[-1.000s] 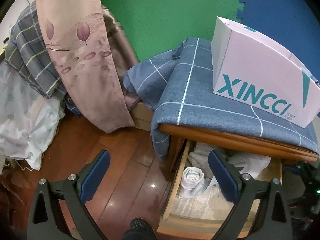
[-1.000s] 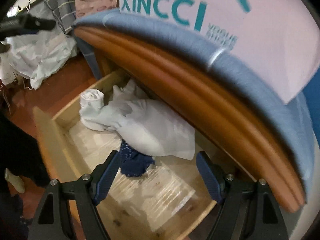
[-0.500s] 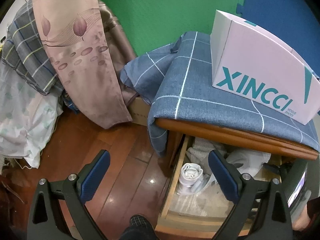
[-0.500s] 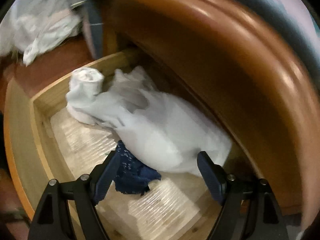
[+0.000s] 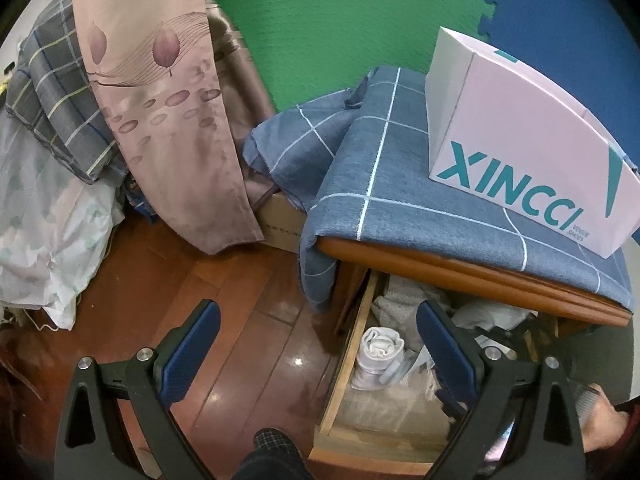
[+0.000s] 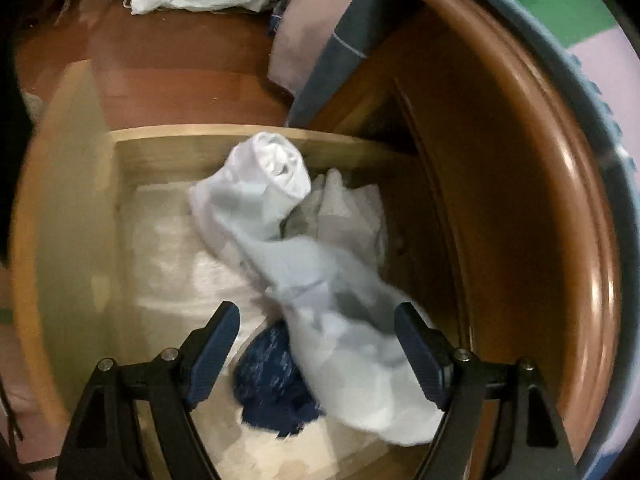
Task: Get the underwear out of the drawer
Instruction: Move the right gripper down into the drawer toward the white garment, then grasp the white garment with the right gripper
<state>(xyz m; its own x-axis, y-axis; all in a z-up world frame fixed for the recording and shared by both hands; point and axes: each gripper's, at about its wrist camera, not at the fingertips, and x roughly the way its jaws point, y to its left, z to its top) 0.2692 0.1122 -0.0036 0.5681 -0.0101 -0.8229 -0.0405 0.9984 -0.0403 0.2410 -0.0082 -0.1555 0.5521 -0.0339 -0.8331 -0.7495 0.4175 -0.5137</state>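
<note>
The right tongs (image 6: 316, 340) are held wide apart inside the open drawer (image 6: 72, 184), gripping nothing. Directly between and just below their fingers lies the dark blue underwear (image 6: 268, 380), crumpled on the drawer floor and partly covered on its right side by a loose white garment (image 6: 340, 320). Ahead of the tongs, against the far wall of the drawer, a rolled white piece (image 6: 276, 168) stands on end. The view is blurred, so the exact edge where blue meets white cannot be told.

The left tongs (image 5: 318, 340) are also spread wide and empty, held above the wooden floor (image 5: 224, 280) to the left of the drawer and well apart from the clothing.

The step in hand is judged to be the descent onto the blue piece. It would best be done by shifting the right tongs slightly to their left, so that only blue fabric is caught and the white garment is left behind. The fingers should be lowered almost to the drawer floor before closing, and a raised fold should be pinched rather than a flat patch. The lift should then be made straight up, clear of the overhanging cabinet top (image 6: 560, 200) at the right.
</note>
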